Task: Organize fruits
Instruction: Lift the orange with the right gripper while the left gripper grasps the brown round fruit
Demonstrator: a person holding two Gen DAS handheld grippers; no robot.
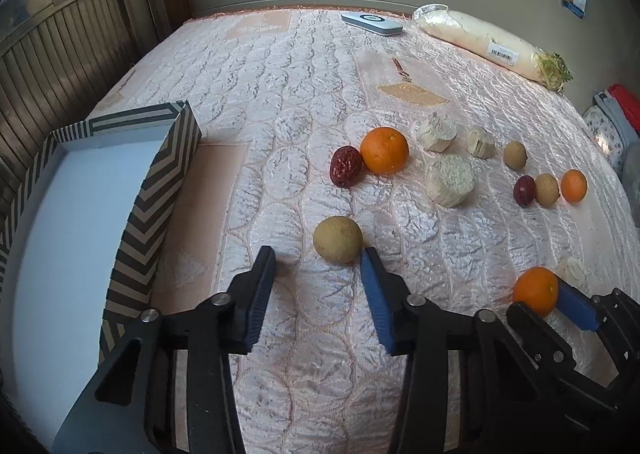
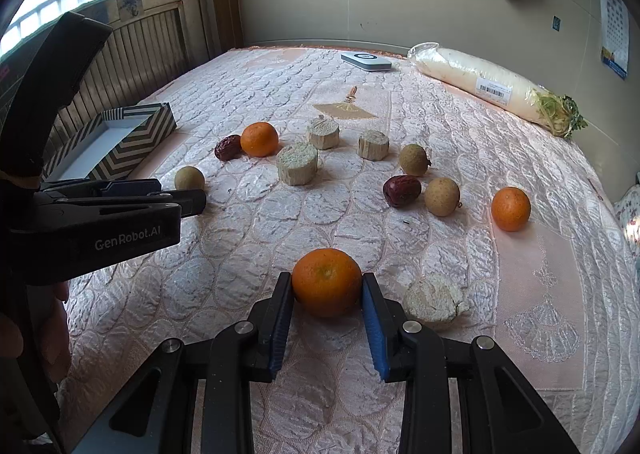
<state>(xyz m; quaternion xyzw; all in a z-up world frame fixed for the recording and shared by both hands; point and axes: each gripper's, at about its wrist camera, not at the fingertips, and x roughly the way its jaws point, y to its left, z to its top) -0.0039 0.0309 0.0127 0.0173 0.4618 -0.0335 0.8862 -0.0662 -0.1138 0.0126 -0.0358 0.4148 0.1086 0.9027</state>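
My left gripper [image 1: 318, 260] is open low over the quilted cloth; its right finger tip touches a tan longan [image 1: 338, 239], which lies just ahead, not between the jaws. My right gripper [image 2: 327, 286] is shut on an orange [image 2: 327, 281], both pads against its sides; it also shows in the left wrist view [image 1: 536, 291]. A striped box [image 1: 80, 214] with a white inside stands at the left. Further out lie an orange [image 1: 384, 150] beside a red date [image 1: 345, 166], two more longans [image 2: 441, 196], another date [image 2: 402, 191] and another orange [image 2: 511, 209].
Several pale cut stem chunks [image 2: 297, 163] lie among the fruit, one [image 2: 434, 303] right beside my right gripper. A wrapped white radish [image 2: 488, 86] and a flat white device [image 2: 366, 61] lie at the back by the wall. Wooden panelling runs along the left.
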